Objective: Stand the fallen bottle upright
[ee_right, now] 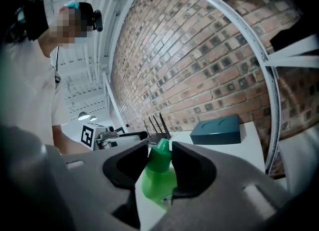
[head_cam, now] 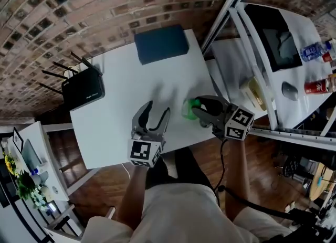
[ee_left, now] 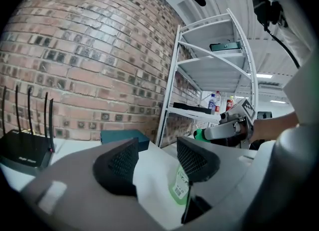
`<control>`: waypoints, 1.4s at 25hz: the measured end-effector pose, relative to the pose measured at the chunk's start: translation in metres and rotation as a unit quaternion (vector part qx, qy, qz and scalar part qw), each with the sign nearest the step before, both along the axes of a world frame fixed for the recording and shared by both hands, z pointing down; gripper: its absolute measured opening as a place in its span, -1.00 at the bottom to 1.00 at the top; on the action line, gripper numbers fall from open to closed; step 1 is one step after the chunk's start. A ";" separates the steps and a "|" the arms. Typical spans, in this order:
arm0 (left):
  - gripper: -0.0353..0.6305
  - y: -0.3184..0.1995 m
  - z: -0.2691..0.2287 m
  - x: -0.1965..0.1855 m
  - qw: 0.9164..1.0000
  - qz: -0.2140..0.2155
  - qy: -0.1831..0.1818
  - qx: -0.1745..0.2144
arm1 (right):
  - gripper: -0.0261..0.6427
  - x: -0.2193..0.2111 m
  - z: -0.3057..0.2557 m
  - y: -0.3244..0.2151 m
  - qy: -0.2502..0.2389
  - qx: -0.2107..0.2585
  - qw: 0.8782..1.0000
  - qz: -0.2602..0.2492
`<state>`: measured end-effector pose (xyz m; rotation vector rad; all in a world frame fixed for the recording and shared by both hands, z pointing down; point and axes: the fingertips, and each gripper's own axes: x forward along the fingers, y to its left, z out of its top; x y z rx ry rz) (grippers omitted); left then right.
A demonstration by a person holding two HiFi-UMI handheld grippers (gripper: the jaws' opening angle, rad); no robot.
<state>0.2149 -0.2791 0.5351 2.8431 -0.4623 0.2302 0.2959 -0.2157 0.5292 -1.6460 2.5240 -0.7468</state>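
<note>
A green plastic bottle (head_cam: pixel 188 109) is over the white table (head_cam: pixel 121 111), near its front right edge. My right gripper (head_cam: pixel 197 108) is shut on its neck just below the cap. In the right gripper view the bottle (ee_right: pixel 157 181) shows cap up and slightly tilted between the black pads. I cannot tell whether its base touches the table. My left gripper (head_cam: pixel 158 108) is to its left, open, with nothing between its fingers. In the left gripper view the bottle's labelled body (ee_left: pixel 180 188) shows beyond and below the right pad (ee_left: pixel 195 159).
A dark blue box (head_cam: pixel 161 43) lies at the table's far edge. A black router (head_cam: pixel 83 88) with antennas sits at the left edge. A white metal shelf (head_cam: pixel 273 32) with bottles (head_cam: pixel 314 52) stands close on the right. The brick wall (head_cam: pixel 79 11) is behind.
</note>
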 end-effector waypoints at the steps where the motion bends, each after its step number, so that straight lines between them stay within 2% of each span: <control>1: -0.14 0.003 0.000 0.003 1.000 0.004 -0.002 0.001 | -0.52 0.004 -0.001 0.005 0.000 0.008 1.000 0.002; 5: -0.14 0.014 0.002 0.013 1.000 0.016 -0.008 0.004 | -0.52 0.013 -0.003 0.012 -0.002 0.036 0.999 0.020; 10: -0.14 0.020 -0.007 0.013 1.000 0.010 -0.012 0.014 | -0.52 0.006 0.001 0.007 0.004 0.040 0.999 0.028; 14: -0.14 0.021 -0.019 0.008 0.999 -0.011 -0.015 0.031 | -0.51 0.006 0.002 0.005 0.023 0.043 0.998 0.027; 17: -0.12 0.021 -0.033 -0.002 0.998 -0.036 -0.010 0.040 | -0.50 0.017 -0.007 0.009 0.049 0.056 0.996 0.053; 18: -0.12 0.022 -0.040 -0.007 0.998 -0.045 -0.005 0.043 | -0.44 0.023 -0.011 0.011 0.063 0.062 0.993 0.072; 20: -0.12 0.026 -0.057 -0.021 0.997 -0.062 0.006 0.054 | -0.13 0.033 -0.021 0.017 0.107 0.072 0.984 0.124; 22: -0.10 0.039 -0.072 -0.044 0.995 -0.078 0.012 0.067 | 0.00 0.032 -0.032 0.033 0.156 0.079 0.969 0.172; 24: -0.07 0.055 -0.085 -0.072 0.992 -0.093 0.022 0.077 | 0.09 0.015 -0.048 0.054 0.181 0.097 0.958 0.200; 28: -0.05 0.090 -0.101 -0.124 0.989 -0.102 0.049 0.099 | 0.24 -0.044 -0.088 0.094 0.185 0.143 0.943 0.235; 30: 0.01 0.124 -0.094 -0.151 0.989 -0.100 0.045 0.095 | 0.34 -0.087 -0.090 0.126 0.188 0.141 0.940 0.247; 35: 0.08 0.211 -0.072 -0.218 0.992 -0.102 0.028 0.071 | 0.34 -0.175 -0.082 0.210 0.190 0.119 0.938 0.265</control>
